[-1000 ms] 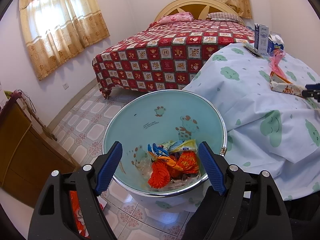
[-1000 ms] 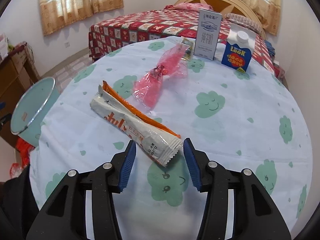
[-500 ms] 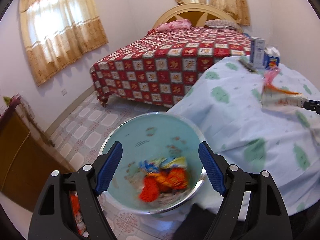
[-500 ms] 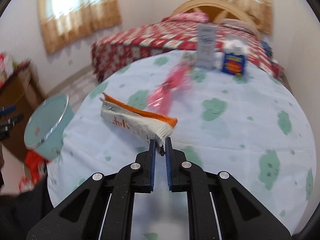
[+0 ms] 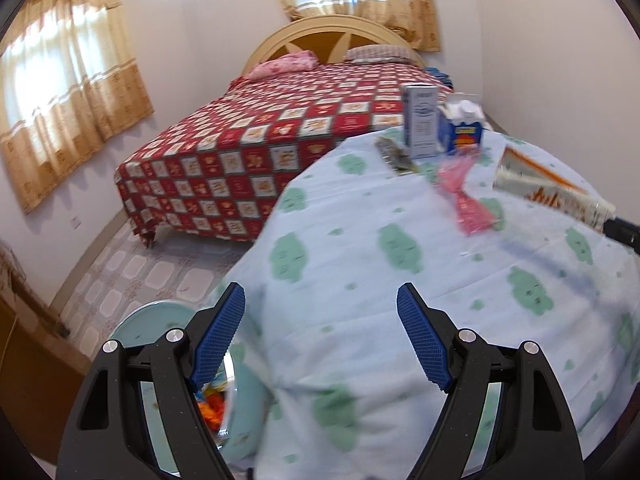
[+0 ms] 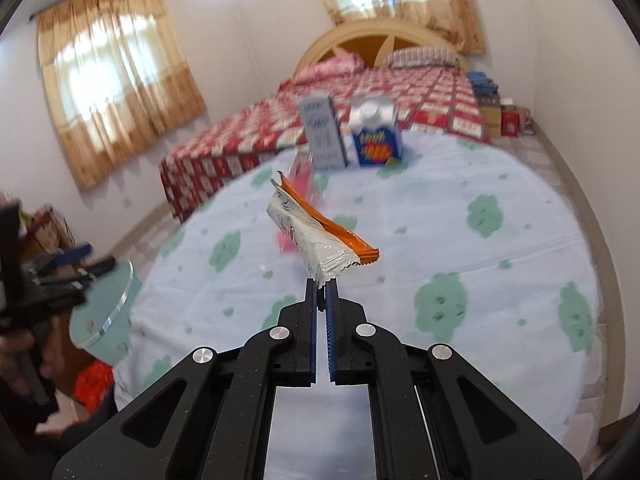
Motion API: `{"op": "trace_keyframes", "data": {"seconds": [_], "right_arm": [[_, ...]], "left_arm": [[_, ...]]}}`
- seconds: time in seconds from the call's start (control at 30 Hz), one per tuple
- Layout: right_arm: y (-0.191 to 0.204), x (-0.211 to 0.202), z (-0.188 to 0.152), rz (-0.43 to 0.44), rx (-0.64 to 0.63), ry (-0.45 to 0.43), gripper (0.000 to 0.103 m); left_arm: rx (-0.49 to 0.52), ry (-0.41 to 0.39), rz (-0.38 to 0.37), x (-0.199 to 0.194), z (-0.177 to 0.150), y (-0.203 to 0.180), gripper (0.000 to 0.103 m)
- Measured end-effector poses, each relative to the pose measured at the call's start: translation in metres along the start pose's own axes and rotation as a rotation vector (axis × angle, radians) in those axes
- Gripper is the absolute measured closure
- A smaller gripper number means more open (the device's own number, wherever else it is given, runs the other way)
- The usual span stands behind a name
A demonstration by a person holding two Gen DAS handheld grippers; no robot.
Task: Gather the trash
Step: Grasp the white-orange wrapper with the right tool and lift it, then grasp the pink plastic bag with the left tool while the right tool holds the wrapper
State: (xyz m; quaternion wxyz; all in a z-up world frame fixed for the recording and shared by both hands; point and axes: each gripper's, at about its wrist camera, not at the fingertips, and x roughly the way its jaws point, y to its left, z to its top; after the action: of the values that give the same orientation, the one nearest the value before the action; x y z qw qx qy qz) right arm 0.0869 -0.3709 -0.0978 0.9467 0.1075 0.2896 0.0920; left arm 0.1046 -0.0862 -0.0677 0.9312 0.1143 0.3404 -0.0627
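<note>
My right gripper [image 6: 321, 296] is shut on the end of a white and orange snack wrapper [image 6: 304, 232] and holds it lifted above the round table [image 6: 460, 240]. The wrapper also shows in the left wrist view [image 5: 548, 192], at the right. A pink plastic wrapper [image 5: 464, 196] lies on the tablecloth; in the right wrist view it is mostly hidden behind the held wrapper. My left gripper [image 5: 321, 348] is open and empty over the table's near edge. The teal trash bin [image 5: 160, 328] with trash inside is low left, beside the table [image 6: 104, 312].
A grey carton [image 5: 420, 120] and a blue carton [image 5: 460, 128] stand at the table's far side, with a small dark packet [image 5: 394, 156] beside them. A bed [image 5: 280, 120] with a red quilt is behind. A wooden cabinet [image 5: 24, 360] stands at the left.
My right gripper closed on the snack wrapper and lifted it off the table. My left gripper swung up and right, from over the bin toward the table.
</note>
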Motion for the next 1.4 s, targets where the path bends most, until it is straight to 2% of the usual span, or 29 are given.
{"op": "trace_keyframes", "data": {"seconds": [0.17,0.23,0.4,0.57,0.6,0.67,0.73,0.83,1.03,1.4], "right_arm": [[-0.036,0.002,0.008,-0.201,0.044,-0.038,0.098],[-0.053,0.006,0.006,-0.23,0.084,-0.037,0.098],[-0.08,0.016,0.002,-0.277,0.125,-0.029,0.098],[-0.094,0.021,0.004,-0.264,0.145,-0.022,0.098],[-0.094,0.023,0.005,-0.258,0.144,-0.019,0.098],[-0.092,0.027,0.006,-0.249,0.133,-0.013,0.098],[-0.09,0.03,0.007,-0.239,0.126,-0.008,0.098],[-0.085,0.031,0.009,-0.223,0.12,-0.007,0.098],[-0.066,0.034,0.012,-0.187,0.107,-0.009,0.098],[0.01,0.043,0.009,-0.1,0.011,-0.022,0.098]], "left_arm": [[0.021,-0.004,-0.036,0.017,0.025,-0.042,0.026],[0.028,0.004,-0.05,0.029,0.034,-0.061,0.026],[0.045,0.032,-0.087,0.063,0.056,-0.109,0.026],[0.055,0.102,-0.096,0.11,0.067,-0.143,0.026],[0.055,0.115,-0.096,0.117,0.068,-0.146,0.028],[0.05,0.154,-0.107,0.132,0.066,-0.149,0.041],[0.026,0.196,-0.164,0.145,0.066,-0.147,0.07],[0.055,0.188,-0.177,0.139,0.064,-0.144,0.076],[0.094,0.155,-0.184,0.107,0.053,-0.113,0.077],[0.071,0.077,-0.095,0.044,0.015,-0.027,0.076]]}}
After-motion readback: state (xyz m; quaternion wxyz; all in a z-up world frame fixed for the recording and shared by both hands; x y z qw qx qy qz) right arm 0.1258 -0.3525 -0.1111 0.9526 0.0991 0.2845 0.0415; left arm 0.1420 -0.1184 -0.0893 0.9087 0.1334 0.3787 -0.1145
